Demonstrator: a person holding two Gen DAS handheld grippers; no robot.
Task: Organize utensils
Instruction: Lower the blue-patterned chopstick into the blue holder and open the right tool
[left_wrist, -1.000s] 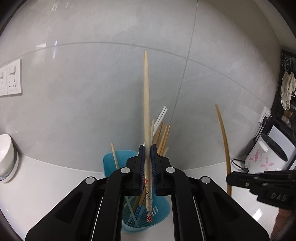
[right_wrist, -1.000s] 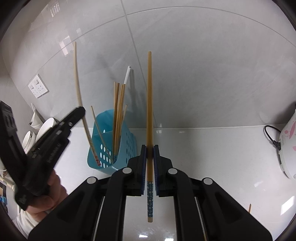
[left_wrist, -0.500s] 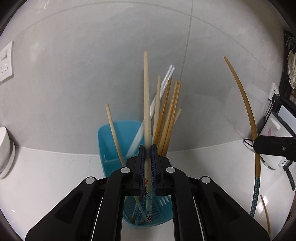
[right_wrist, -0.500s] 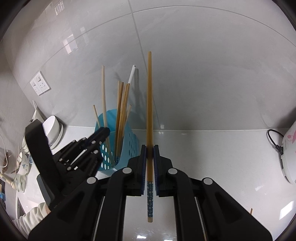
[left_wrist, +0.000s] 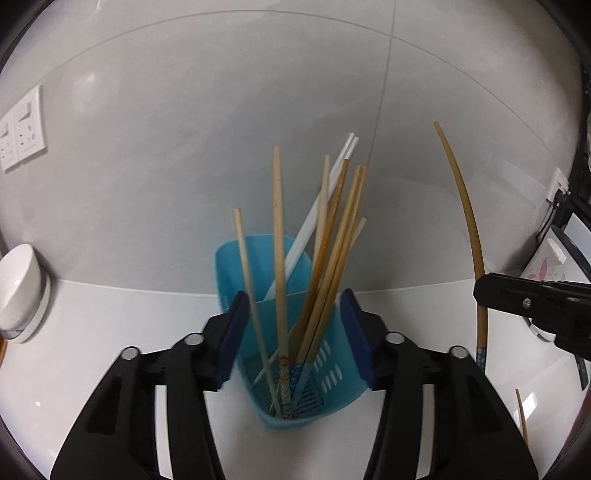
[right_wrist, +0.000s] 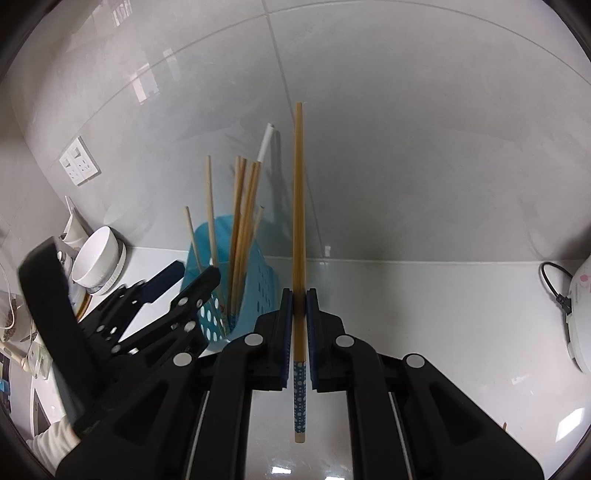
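The left gripper is opening above the blue basket, nothing pressed between its pads; the chopsticks stand inside. The right gripper stays out of it, clenched on one chopstick upright over the bench. Judged next: carry that chopstick across and lower it into the basket.

1. The white glossy table runs up to a grey tiled wall.
2. A blue slotted holder stands on it near the wall.
3. A white bowl sits at its left end.
4. A white appliance with a black cord rests at the right.
5. One loose chopstick lies on it at the right.
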